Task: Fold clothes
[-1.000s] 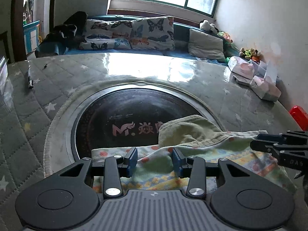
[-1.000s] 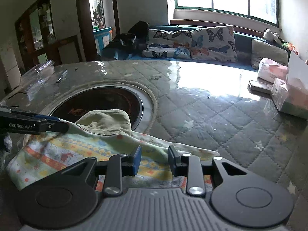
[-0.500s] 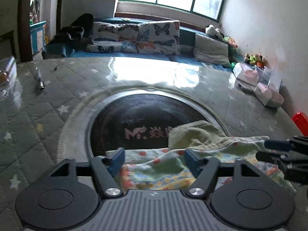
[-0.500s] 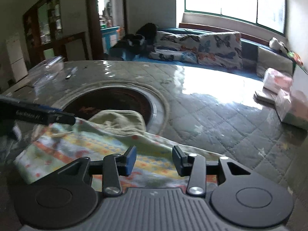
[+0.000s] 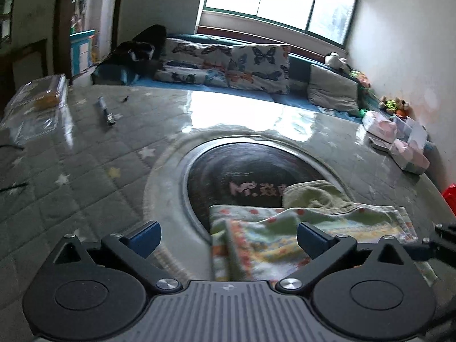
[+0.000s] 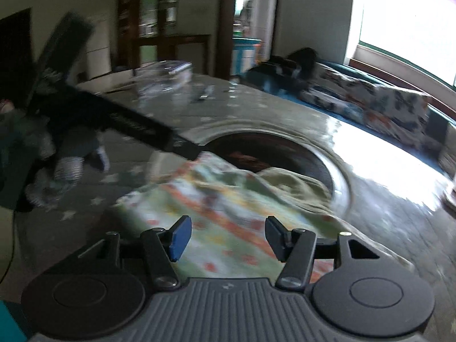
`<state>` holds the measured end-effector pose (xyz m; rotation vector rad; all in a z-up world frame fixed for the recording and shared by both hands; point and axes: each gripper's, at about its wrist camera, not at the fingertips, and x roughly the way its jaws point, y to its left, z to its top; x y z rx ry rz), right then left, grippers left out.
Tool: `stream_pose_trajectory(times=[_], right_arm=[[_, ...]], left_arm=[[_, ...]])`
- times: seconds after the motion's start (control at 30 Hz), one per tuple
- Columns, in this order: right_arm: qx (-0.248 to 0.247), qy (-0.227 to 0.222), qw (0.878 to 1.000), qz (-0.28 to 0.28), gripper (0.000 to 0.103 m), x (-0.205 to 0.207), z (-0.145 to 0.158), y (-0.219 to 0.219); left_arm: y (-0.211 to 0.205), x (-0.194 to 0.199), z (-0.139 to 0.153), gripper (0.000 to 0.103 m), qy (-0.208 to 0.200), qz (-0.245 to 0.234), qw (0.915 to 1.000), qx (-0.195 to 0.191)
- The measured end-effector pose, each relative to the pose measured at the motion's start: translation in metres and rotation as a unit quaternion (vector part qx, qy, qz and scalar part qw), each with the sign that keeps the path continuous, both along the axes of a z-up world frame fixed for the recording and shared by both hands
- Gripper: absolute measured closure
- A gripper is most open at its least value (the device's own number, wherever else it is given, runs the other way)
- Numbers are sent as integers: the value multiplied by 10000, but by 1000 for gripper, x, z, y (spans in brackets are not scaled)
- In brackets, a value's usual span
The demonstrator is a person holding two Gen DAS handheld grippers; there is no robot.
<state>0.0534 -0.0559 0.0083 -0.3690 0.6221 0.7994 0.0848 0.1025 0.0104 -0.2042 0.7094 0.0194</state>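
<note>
A small patterned garment (image 5: 299,236) with a plain green part (image 5: 310,193) lies folded on the quilted table, partly over the round dark inset (image 5: 250,171). It also shows in the right wrist view (image 6: 228,199). My left gripper (image 5: 228,239) is open and empty, raised above the garment's left edge. My right gripper (image 6: 226,236) is open and empty, above the garment's near part. The left gripper's body (image 6: 128,125) crosses the right wrist view at the left, blurred.
A pen-like object (image 5: 105,111) and a clear plastic box (image 5: 37,102) lie at the table's far left. Tissue packs and boxes (image 5: 399,142) stand at the right edge. A sofa with butterfly cushions (image 5: 242,65) runs behind the table.
Both grippers opened wide, let go of the garment and lifted back. The left one shifted left; the right view swung left and is blurred.
</note>
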Motion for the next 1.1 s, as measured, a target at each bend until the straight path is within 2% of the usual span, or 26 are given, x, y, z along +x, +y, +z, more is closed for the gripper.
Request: stream_pose_trajectory(times=[0.27, 0.37, 0.43, 0.5, 0.6, 0.73, 0.8, 1.1], right_arm=[[-515, -291, 9932, 1006, 45, -33, -8, 51], [-726, -464, 9879, 1291, 47, -43, -13, 68], [-837, -503, 9860, 1353, 55, -45, -17, 78], [-942, -527, 9844, 1392, 58, -46, -22, 87], [-1036, -490, 9840, 1363, 68, -44, -28, 94], [-837, -382, 9881, 1232, 82, -41, -27, 91], [-536, -234, 9922, 1098, 86, -36, -19, 83], [207, 1, 9970, 744, 89, -25, 8, 53]], left_arm=[[22, -14, -5, 0, 123, 388, 9987, -310], [31, -17, -8, 0, 191, 518, 9969, -558], [36, -18, -11, 0, 237, 584, 9948, -799], [39, -18, -12, 0, 284, 616, 9925, -1020], [41, -20, -14, 0, 300, 567, 9907, -1202], [39, -19, -17, 0, 365, 576, 9875, -1423], [39, -18, -19, 0, 413, 599, 9846, -1592], [27, -7, -23, 1, 674, 551, 9684, -2338]])
